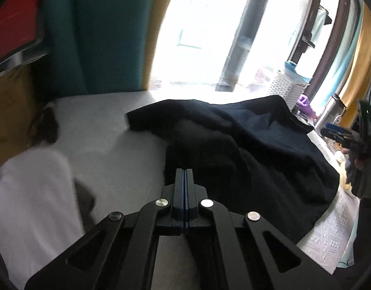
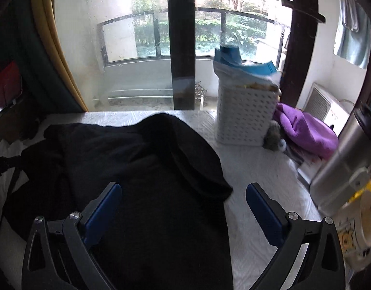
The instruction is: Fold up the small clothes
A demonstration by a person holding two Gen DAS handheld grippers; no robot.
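my left gripper (image 1: 184,172) is clamped shut at the near edge of the dark garment (image 1: 245,140) crumpled mid-bed (image 1: 108,125), seemingly pinching cloth to fold it, while my right gripper (image 2: 183,200) hovers wide open, holding nothing, above it.

A garment (image 2: 142,169) lies crumpled on the bed (image 2: 257,174), near the window (image 2: 137,48) at the far side. Right of it stands a basket (image 2: 245,116), and beside the basket, further right, lies a blanket (image 2: 306,130).

Backlit — window (image 1: 197,31) glare, blurred fisheye edges
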